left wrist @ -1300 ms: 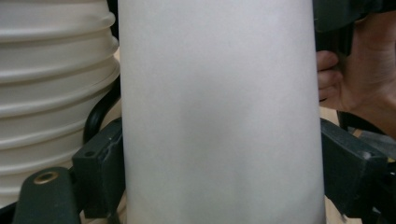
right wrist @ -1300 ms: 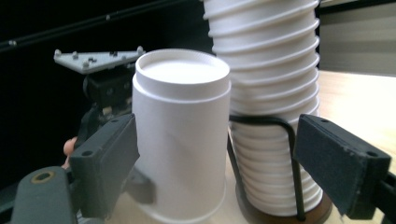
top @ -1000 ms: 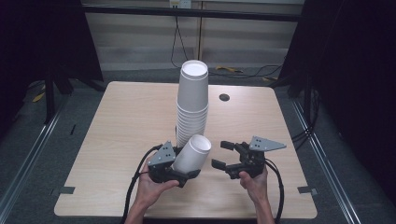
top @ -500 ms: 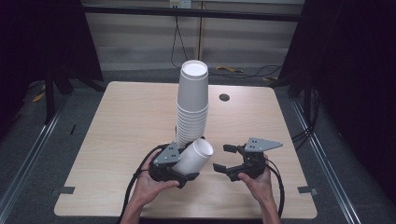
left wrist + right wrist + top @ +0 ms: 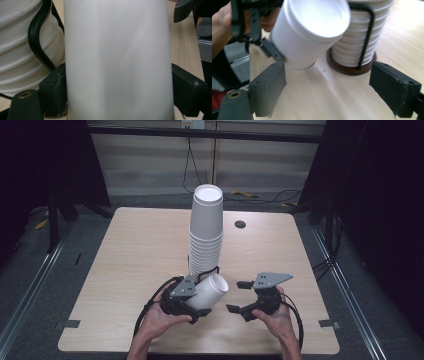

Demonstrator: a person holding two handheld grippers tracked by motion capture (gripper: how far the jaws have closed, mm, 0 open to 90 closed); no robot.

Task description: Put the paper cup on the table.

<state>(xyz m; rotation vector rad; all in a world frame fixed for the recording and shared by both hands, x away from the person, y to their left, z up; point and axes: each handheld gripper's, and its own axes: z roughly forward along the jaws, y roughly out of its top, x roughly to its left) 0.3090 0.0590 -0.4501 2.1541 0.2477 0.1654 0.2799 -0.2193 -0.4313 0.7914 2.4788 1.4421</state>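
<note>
High view, left gripper [image 5: 206, 296] clamped on tilted cup [image 5: 209, 292], mouth toward wide-apart right gripper [image 5: 239, 296]

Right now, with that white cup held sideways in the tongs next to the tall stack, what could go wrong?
The left tongs squeeze the thin cup across its wall, so it might dent or slip out. The cup tilts close to the cup stack in its wire holder; a careless swing could knock the tall stack over. The right tongs stand open nearby and could bump the cup's rim.
</note>
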